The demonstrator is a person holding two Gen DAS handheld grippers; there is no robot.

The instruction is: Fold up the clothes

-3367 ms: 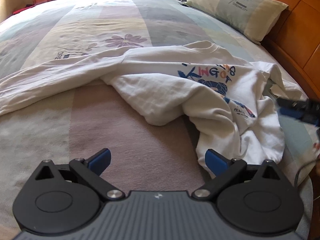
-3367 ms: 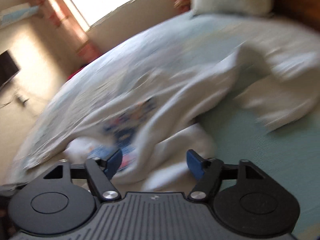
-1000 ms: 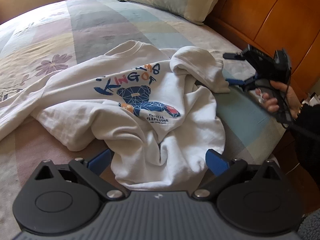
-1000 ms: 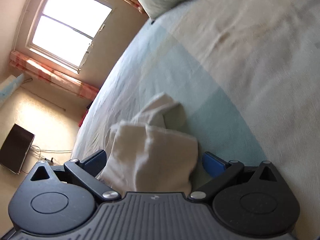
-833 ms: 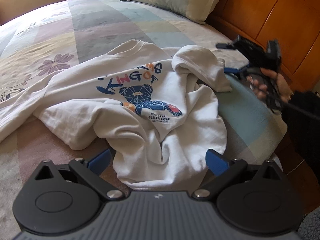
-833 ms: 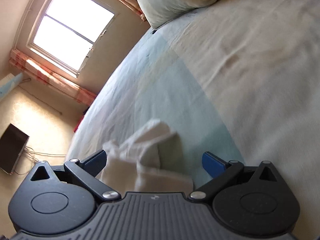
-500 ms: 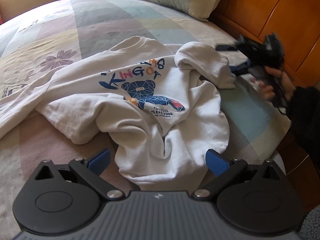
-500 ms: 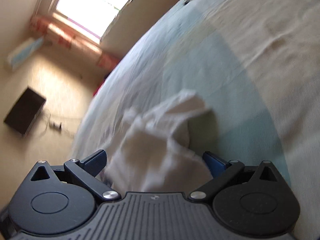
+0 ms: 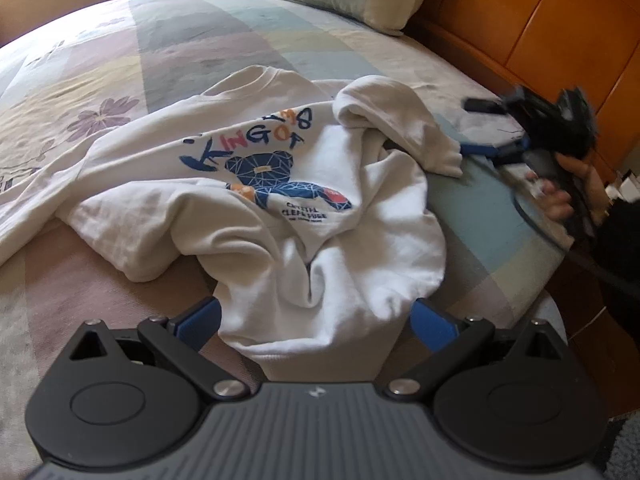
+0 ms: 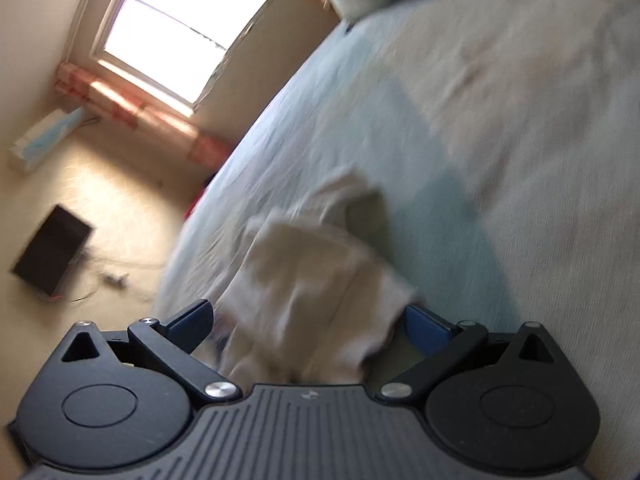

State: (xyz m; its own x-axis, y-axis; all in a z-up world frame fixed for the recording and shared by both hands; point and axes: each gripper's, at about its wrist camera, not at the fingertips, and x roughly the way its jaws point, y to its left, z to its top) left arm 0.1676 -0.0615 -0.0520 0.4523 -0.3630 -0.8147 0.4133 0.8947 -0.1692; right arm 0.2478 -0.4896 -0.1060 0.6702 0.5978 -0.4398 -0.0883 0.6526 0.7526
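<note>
A white sweatshirt [image 9: 256, 184] is seen crumpled on the patchwork bed [image 9: 208, 28]. Its printed front is shown only by the left wrist view; a blurred sleeve [image 10: 312, 280] only by the right. The left gripper [image 9: 316, 318] and right gripper [image 10: 308, 318] are both spread, gripping nothing.

I'm seeing a soft, matt white cloth sweatshirt [image 9: 280, 200] crumpling at centre frame on a woven, faintly rough bedspread [image 9: 192, 36]. At upper right, the wooden headboard [image 9: 560, 20] is showing a smooth, glossy varnish. The left tool [image 9: 316, 320] is looking like matt black plastic with shiny metal rivets.
</note>
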